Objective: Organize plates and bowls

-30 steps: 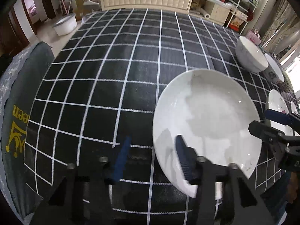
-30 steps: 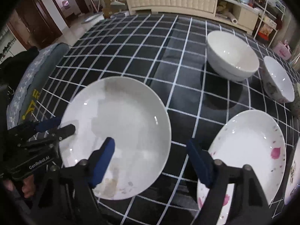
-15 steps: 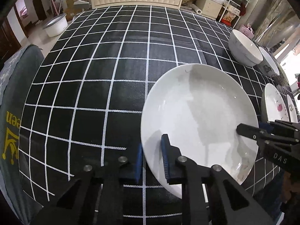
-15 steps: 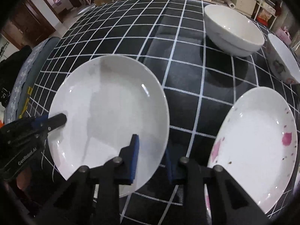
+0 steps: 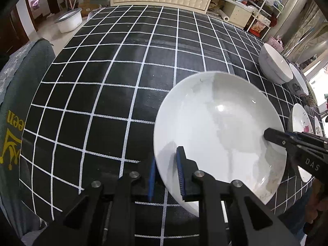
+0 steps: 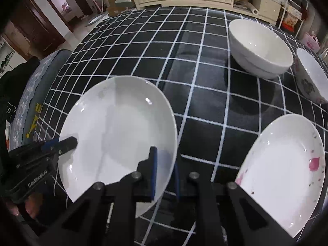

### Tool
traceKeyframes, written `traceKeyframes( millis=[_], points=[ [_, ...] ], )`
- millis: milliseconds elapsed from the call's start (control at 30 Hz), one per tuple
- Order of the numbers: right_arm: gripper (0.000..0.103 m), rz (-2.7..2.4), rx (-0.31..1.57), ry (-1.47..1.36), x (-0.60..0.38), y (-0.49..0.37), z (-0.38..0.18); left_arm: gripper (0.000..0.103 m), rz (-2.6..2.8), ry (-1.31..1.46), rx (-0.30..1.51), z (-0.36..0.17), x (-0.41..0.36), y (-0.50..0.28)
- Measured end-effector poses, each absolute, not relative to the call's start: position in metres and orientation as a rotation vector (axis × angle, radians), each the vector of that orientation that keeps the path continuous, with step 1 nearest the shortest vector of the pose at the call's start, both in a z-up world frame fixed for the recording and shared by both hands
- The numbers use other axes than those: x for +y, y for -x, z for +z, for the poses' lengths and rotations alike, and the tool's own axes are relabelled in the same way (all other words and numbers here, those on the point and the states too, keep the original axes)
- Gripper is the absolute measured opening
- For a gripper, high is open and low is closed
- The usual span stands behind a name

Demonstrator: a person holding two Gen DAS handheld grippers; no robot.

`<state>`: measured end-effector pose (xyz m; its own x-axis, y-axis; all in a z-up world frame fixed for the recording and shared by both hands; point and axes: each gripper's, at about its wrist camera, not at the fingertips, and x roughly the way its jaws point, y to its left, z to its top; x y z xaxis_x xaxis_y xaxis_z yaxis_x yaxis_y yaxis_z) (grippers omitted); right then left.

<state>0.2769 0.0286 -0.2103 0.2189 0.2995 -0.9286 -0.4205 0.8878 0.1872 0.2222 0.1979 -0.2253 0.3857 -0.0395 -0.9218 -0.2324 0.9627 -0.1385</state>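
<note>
Plain plate [image 5: 217, 131] sits on the black checked cloth [image 5: 114, 78], near edge of the table, both grippers on it.

Handling: glazed ceramic, stiff, fairly heavy for a rim pinch, slick under the pads, chips or shatters if dropped. Only graspable part is the thin rim; the well is too shallow and smooth to hold. Opposite-side rim grips look like the right call, since they balance the weight and stop the plate pivoting.

Left gripper [image 5: 166, 174]: narrow, clamped on the plate's left rim, one blue pad over the inside face, the other under the edge. Log says jaws closed within the second and are settled.

Right gripper [image 6: 165, 170]: jaws have just been closing, rim between them; narrow now, pads pinching the plate's right rim.

Pose: both point steeply down at the table, roughly mirrored across the plate. A hand is partly visible behind the left gripper in the right view.

Plate looks slightly tipped, but I can't tell if it's clear of the cloth.

Elsewhere: floral plate [image 6: 285, 172] just right, apart from the plain one; white bowl [image 6: 260, 47] and patterned bowl [image 6: 311, 75] farther back right. Likely stack target is the floral plate.

Risk: uneven lift makes the rim slip.
</note>
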Motion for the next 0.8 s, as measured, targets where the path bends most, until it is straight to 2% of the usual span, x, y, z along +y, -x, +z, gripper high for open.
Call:
traceKeyframes(
  millis=[233, 400, 533, 800],
  points=[
    [0.018, 0.48, 1.266, 0.135, 0.042, -0.272, -0.225, 0.017, 0.153, 0.193, 1.155, -0.226, 0.189, -0.221],
    [0.018, 0.434, 1.198, 0.183, 0.038, -0.263, -0.206, 0.017, 0.223, 0.074, 1.115, -0.212, 0.177, -0.211],
    [0.018, 0.422, 1.172, 0.152, 0.02, -0.256, -0.189, 0.017, 0.205, 0.082, 1.088, -0.193, 0.173, -0.202],
    [0.018, 0.353, 1.156, 0.089, -0.037, -0.246, -0.167, 0.021, 0.056, 0.054, 1.062, -0.161, 0.114, -0.212]
  ],
)
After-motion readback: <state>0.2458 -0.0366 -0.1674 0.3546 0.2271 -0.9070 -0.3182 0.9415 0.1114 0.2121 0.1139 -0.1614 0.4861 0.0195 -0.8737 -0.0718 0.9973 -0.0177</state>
